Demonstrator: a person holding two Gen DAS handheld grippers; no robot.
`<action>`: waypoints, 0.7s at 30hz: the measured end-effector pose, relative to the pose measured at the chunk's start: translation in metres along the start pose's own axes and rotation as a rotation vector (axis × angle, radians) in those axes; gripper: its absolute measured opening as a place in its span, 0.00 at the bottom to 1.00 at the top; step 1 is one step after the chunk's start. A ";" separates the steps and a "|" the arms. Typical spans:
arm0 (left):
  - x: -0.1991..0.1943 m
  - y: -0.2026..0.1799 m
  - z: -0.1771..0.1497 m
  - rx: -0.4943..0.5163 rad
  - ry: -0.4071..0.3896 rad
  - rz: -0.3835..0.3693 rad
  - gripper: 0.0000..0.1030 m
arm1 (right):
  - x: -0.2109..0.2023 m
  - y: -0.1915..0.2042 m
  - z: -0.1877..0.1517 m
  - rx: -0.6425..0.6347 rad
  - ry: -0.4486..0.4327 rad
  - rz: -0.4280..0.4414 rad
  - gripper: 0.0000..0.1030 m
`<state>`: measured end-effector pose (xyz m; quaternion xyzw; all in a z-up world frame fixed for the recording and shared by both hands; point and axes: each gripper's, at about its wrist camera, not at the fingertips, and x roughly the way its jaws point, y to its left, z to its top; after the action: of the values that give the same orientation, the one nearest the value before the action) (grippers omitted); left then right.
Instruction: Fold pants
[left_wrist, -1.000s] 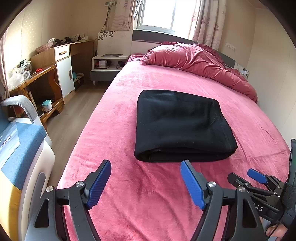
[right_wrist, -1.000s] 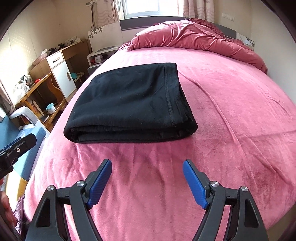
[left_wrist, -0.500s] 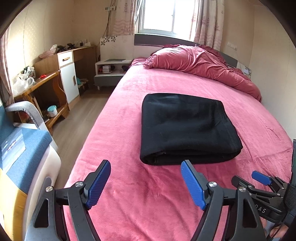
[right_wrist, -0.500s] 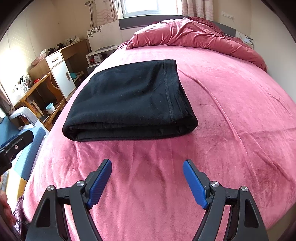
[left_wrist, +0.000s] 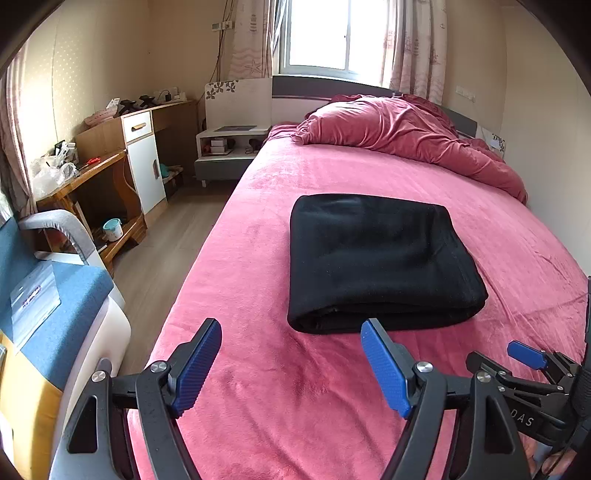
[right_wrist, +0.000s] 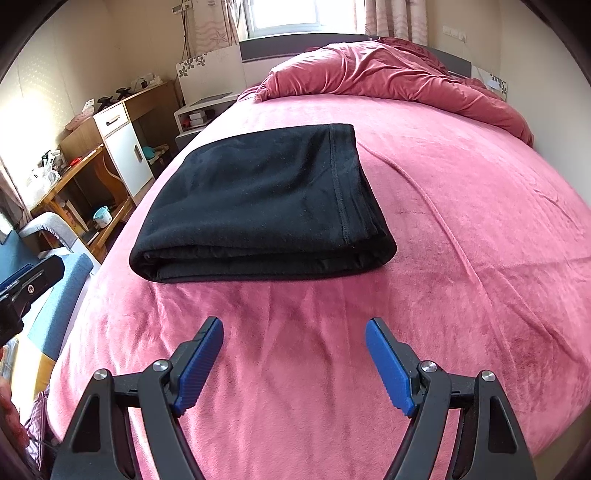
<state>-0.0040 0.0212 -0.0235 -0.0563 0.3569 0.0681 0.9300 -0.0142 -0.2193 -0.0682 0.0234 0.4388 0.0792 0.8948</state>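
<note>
The pants (left_wrist: 380, 258) lie on the bed (left_wrist: 258, 369), folded into a compact black rectangle of several layers, set roughly mid-width and nearer the foot than the heaped duvet (left_wrist: 399, 136) at the head. The stacked edges face the foot of the bed, and a stitched hem runs along the top layer on the right side. The bundle sits flat and square, with no leg or waistband trailing out; judged from this, the folding is done or very nearly so.

The left tool (left_wrist: 291, 354) hovers above the bed short of the bundle, fingers spread wide apart and holding nothing. The right tool (right_wrist: 293, 354) is likewise spread and empty, also short of the pants and clear of the cloth. In the left view the right tool shows at the lower right edge, beside the left one. Neither touches the garment.

The placement reads as deliberate: both tools stand off from the near edge, which leaves the fold undisturbed and in full sight for checking. The plush cover grips the cloth somewhat, so the bundle should hold its shape. A faint ridge runs across the cover to the right of the pants; it does not reach them.
</note>
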 end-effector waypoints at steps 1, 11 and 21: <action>-0.001 0.000 0.000 -0.001 -0.001 0.000 0.77 | 0.000 0.000 0.000 0.000 0.000 -0.001 0.77; -0.003 -0.001 -0.001 -0.003 -0.006 -0.005 0.77 | -0.002 0.001 0.000 -0.006 -0.002 -0.002 0.77; -0.003 -0.003 -0.003 -0.004 0.001 -0.001 0.77 | 0.000 -0.001 -0.001 -0.007 0.004 -0.002 0.78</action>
<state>-0.0079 0.0178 -0.0230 -0.0584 0.3570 0.0681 0.9298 -0.0145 -0.2201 -0.0687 0.0197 0.4402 0.0796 0.8942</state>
